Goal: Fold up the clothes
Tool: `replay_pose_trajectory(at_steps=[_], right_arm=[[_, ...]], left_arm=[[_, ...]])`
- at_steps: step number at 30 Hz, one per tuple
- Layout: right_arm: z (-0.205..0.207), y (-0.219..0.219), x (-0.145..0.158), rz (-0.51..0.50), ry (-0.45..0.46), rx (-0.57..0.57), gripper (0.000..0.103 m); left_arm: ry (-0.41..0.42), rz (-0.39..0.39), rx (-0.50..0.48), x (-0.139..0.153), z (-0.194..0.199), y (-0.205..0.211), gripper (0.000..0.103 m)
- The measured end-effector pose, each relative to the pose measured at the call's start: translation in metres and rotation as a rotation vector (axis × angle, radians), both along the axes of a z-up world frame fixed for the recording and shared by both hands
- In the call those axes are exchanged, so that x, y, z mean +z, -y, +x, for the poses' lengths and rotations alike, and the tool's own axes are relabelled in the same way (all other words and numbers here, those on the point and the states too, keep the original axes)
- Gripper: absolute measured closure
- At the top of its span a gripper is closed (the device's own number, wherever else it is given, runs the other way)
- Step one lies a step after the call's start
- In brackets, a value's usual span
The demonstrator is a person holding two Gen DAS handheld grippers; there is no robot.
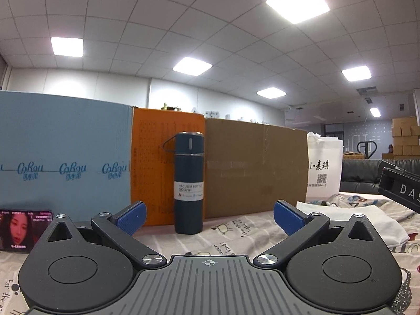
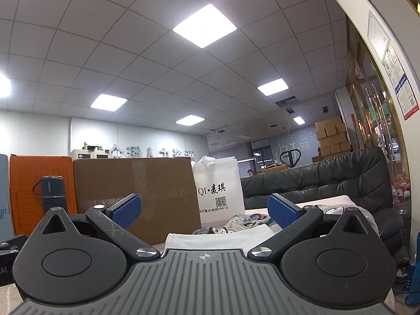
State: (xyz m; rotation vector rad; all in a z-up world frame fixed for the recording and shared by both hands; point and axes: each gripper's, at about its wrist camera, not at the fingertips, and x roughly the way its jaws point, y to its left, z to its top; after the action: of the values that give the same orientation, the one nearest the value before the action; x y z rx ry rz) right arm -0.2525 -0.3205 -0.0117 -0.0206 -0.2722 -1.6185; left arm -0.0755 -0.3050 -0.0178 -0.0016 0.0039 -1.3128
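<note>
A white garment (image 1: 367, 223) lies folded on the printed tablecloth (image 1: 236, 236) to the right of my left gripper (image 1: 210, 216), which is open and empty, low over the table. In the right wrist view the same white garment (image 2: 218, 239) lies just ahead of my right gripper (image 2: 204, 212), which is open and empty. A printed garment (image 2: 244, 221) lies crumpled behind the white one. The right gripper's body shows at the right edge of the left wrist view (image 1: 401, 189).
A dark blue vacuum bottle (image 1: 189, 183) stands ahead of the left gripper. Behind it stand a blue box (image 1: 65, 157), an orange box (image 1: 155, 162) and a brown carton (image 1: 257, 165). A white bag (image 2: 219, 189) stands at the right. A phone (image 1: 18, 229) lies left. A black sofa (image 2: 328, 181) is beyond.
</note>
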Motion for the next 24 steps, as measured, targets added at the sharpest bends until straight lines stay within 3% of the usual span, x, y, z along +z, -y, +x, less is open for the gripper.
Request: replay_pose_trajectory(at_steps=[12,24], right_arm=[[-0.002,0.012,0.003,0.027,0.013,0.016,0.0],[-0.005,0.016,0.002,0.057,0.026,0.041,0.0]], left_arm=[[0.055,0.009,-0.005,0.0,-0.01,0.0,0.0],[0.044,0.024,-0.016,-0.001,-0.008,0.002,0.0]])
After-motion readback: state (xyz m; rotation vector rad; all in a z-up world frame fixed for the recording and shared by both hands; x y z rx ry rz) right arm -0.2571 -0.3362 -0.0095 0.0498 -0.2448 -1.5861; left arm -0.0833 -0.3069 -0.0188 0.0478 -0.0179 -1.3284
